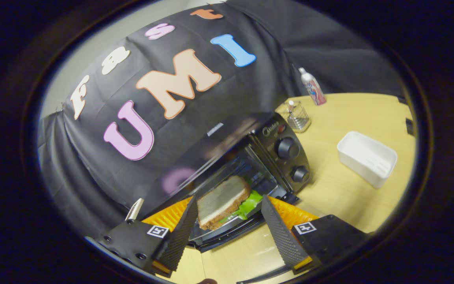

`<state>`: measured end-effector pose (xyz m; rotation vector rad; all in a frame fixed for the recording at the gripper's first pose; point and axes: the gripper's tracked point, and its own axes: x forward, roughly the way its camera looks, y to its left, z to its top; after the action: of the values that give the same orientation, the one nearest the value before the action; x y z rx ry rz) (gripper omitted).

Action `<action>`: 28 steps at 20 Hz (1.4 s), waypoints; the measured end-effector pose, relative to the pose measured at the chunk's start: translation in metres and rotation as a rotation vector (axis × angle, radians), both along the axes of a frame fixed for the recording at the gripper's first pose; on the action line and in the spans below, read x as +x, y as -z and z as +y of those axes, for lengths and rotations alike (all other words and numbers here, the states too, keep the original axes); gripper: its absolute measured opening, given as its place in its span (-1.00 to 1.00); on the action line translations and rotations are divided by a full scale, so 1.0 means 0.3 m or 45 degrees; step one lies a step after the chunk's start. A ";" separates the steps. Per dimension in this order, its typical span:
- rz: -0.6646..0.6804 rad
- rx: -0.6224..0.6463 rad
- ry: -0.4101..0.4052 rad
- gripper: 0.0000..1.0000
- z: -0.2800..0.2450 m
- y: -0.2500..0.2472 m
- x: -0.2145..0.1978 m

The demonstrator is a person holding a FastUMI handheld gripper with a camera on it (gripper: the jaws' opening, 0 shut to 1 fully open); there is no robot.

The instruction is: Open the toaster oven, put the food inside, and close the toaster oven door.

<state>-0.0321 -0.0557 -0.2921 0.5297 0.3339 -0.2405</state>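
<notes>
The sandwich (222,201), brown bread over green lettuce, lies on the lowered door (227,232) of the toaster oven (250,157), at the mouth of its cavity. My gripper (227,221) is spread wide, fingers on either side of the sandwich and gripping nothing. Beyond the oven on the table (341,189) sit a white tray (367,157), a wire basket (298,116) and a tube (313,86) near the far edge.
</notes>
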 end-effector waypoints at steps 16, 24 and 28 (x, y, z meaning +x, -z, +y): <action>0.327 -0.658 -0.079 1.00 -0.046 -0.008 -0.352; 0.580 -0.680 -0.218 1.00 -0.009 0.233 -0.511; 0.660 -0.698 -0.281 1.00 0.010 0.334 -0.537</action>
<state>-0.1933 -0.0527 -0.3921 -0.1229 0.7955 -0.2409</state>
